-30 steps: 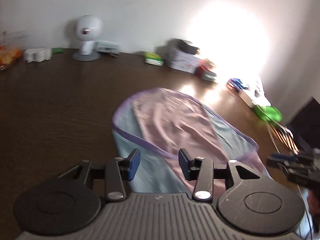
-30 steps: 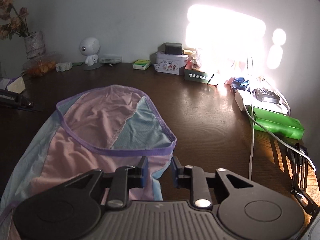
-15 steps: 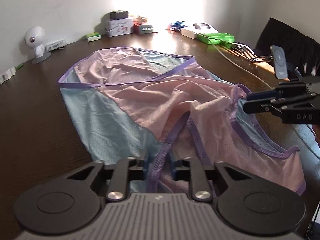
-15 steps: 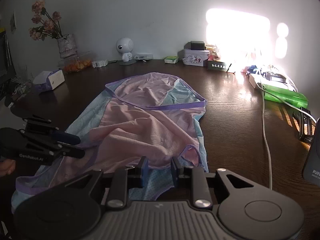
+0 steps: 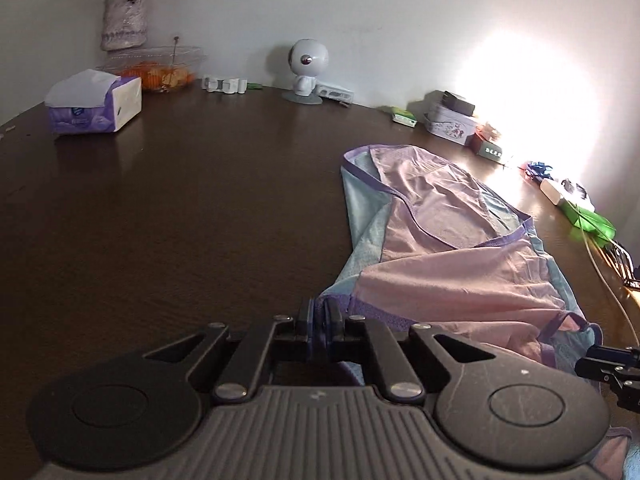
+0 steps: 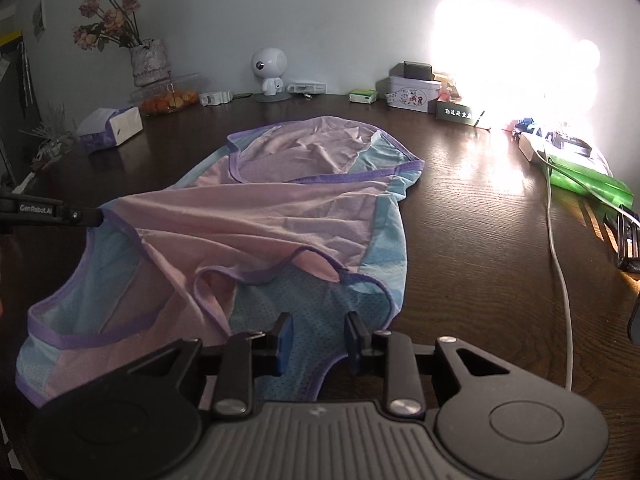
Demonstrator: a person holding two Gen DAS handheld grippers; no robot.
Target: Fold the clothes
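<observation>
A pink and light-blue mesh garment with purple trim [image 6: 264,216] lies spread on the dark wooden table [image 6: 472,248]; it also shows in the left wrist view [image 5: 448,248]. My left gripper [image 5: 319,322] is shut on the garment's purple-trimmed left edge, and it appears in the right wrist view [image 6: 86,216] pinching that edge. My right gripper [image 6: 318,338] is open, its fingers just above the blue mesh at the garment's near edge. Its tip shows at the right edge of the left wrist view [image 5: 608,362].
A tissue box [image 5: 94,106], a flower vase [image 6: 150,62], a fruit bowl [image 6: 168,98], a white robot figure [image 6: 268,74] and small boxes [image 6: 414,92] line the back. A green power strip [image 6: 588,184] and white cable [image 6: 560,264] lie right.
My left gripper has swung left and now grips the garment's left edge. My right gripper has opened and let go of the cloth, which lies more crumpled near me.
</observation>
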